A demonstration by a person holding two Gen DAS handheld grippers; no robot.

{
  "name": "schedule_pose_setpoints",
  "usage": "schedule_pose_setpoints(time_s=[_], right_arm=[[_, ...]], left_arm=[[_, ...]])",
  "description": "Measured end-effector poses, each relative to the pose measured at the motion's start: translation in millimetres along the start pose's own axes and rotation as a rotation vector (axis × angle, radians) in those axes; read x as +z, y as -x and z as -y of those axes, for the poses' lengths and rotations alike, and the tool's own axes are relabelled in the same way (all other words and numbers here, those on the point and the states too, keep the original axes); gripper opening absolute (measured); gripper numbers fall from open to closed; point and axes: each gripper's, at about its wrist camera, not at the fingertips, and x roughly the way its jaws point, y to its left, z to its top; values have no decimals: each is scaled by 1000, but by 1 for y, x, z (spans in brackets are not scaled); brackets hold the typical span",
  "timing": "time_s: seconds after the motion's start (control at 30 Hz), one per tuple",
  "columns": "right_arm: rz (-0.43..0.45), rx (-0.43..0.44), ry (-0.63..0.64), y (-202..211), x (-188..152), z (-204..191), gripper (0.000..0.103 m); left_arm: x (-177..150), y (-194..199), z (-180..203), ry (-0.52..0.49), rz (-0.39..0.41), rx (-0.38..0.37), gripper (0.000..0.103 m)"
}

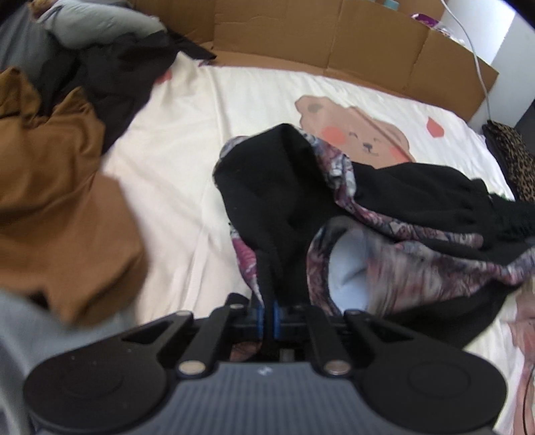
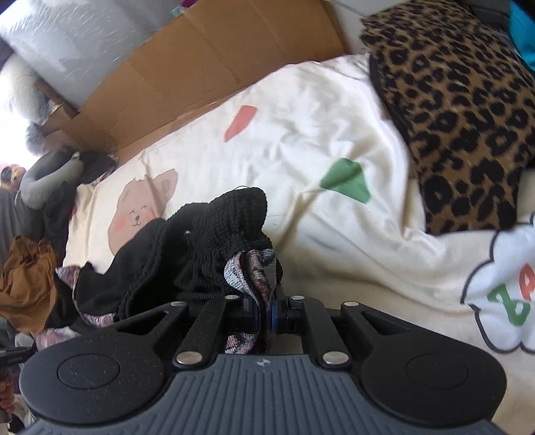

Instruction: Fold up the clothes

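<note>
On the cream bedsheet [image 1: 187,160], your left gripper [image 1: 269,316] and right gripper [image 2: 267,313] both clamp the black patterned garment [image 1: 287,187], with bare sheet open toward ten o'clock.

A home bedroom: bear-print bedsheet [image 1: 267,100], heaped clothes [image 1: 50,184].

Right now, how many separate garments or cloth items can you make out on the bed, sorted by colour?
Black with floral lining: 1, black garment, clamped by left gripper and right gripper
Brown: 1, brown garment
Leopard print: 1, leopard-print item
Grey: 1, grey garment
Dark, piled at back: 1, dark garment
Total: 5
</note>
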Motion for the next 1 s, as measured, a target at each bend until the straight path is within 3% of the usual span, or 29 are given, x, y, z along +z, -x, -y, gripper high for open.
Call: schedule_pose_setpoints(time_s=[0.3,0.47,0.53,0.63,0.8,1.0], right_arm=[[-40,33,56,-11,-2,-19,6],[-54,26,66,-19,-5,-21,6],[-62,19,67,-21,-6,-20,6],[-69,16,64,-23,-6,-19,6],[-68,13,60,-24,-6,-19,6],[-72,17,63,-24,-6,-18,6]], left_arm=[[-68,36,-8,54,-135,4,6],[-85,44,-9,70,-164,-12,6],[-83,43,-11,63,-164,-17,8],[-73,45,-12,27,-157,16,20],[-50,72,-8,-82,-56,87,48],[-12,68,2,-121,29,65,50]])
